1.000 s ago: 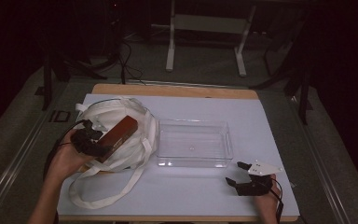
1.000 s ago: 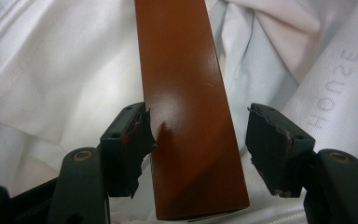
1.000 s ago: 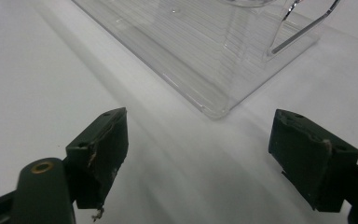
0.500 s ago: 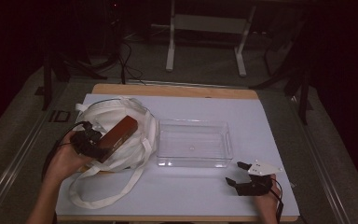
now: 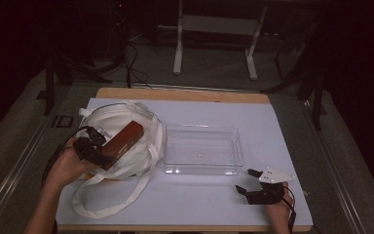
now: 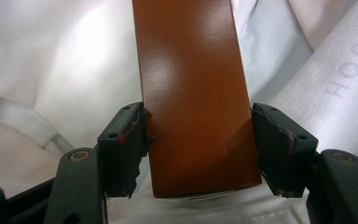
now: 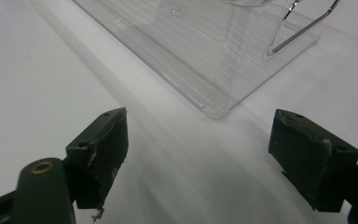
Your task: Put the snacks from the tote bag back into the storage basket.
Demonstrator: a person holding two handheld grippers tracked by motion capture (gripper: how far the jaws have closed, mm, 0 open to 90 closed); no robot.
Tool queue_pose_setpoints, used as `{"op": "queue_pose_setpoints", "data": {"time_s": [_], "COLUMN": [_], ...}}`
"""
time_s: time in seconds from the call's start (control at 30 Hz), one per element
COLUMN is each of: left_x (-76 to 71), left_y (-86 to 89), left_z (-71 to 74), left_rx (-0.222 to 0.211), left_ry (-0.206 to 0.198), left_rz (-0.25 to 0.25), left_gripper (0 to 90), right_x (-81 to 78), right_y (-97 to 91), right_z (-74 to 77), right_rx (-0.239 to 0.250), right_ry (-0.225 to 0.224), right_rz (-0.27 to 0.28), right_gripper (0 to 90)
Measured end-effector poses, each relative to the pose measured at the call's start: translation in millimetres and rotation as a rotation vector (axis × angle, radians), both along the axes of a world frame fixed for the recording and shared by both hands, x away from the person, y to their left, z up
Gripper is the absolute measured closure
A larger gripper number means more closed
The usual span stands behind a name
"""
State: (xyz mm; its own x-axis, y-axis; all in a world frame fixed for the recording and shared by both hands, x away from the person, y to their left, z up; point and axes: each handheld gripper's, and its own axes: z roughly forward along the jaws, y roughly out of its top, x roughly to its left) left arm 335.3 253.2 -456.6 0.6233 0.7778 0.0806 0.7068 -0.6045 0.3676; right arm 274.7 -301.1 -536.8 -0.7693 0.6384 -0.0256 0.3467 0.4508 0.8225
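Jaws of the left gripper (image 6: 200, 149) clasp a glossy brown rectangular box (image 6: 191, 93) over the white cloth tote bag (image 5: 126, 141), the clear plastic tray (image 5: 202, 168) awaiting it, while the right gripper (image 5: 253, 183) rests open on the bench (image 5: 272, 126).

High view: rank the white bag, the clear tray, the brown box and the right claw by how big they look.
1. white bag, straps included
2. clear tray, close behind the bag's bunched body, so the top two are uncertain
3. brown box
4. right claw, roughly like the box, though nearer the camera
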Motion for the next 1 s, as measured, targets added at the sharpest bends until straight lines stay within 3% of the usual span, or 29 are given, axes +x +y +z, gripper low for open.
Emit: {"op": "queue_pose_setpoints", "data": {"time_s": [0.13,0.3,0.4,0.7,0.87,1.0], "left_x": [2.7,9.6,11.1,16.3,21.1,22.2], "left_y": [0.5,-2.3,-3.2,-9.9,-13.0,-14.6], "left_z": [0.5,0.7,0.2,-5.6,-15.1,-20.2], "left_rx": [0.000,0.022,0.028,0.088,0.128,0.144], "left_ry": [0.028,0.095,0.110,0.163,0.217,0.236], "left_rz": [0.008,0.027,0.035,0.053,0.059,0.060], "left_gripper": [37.7,37.7,37.7,37.2,37.0,37.0], "right_x": [0.1,0.1,0.2,0.3,0.3,0.3], "right_y": [0.1,0.2,0.1,0.6,0.6,0.6], "right_z": [0.0,0.0,0.0,-0.2,-0.2,-0.2], "right_rx": [-0.001,-0.001,-0.001,-0.004,-0.003,-0.003], "right_ry": [0.002,0.002,0.002,0.006,0.006,0.006], "right_rz": [0.000,0.000,0.001,0.001,0.001,0.001], "right_gripper": [19.7,19.7,19.7,19.7,19.7,19.7]}}
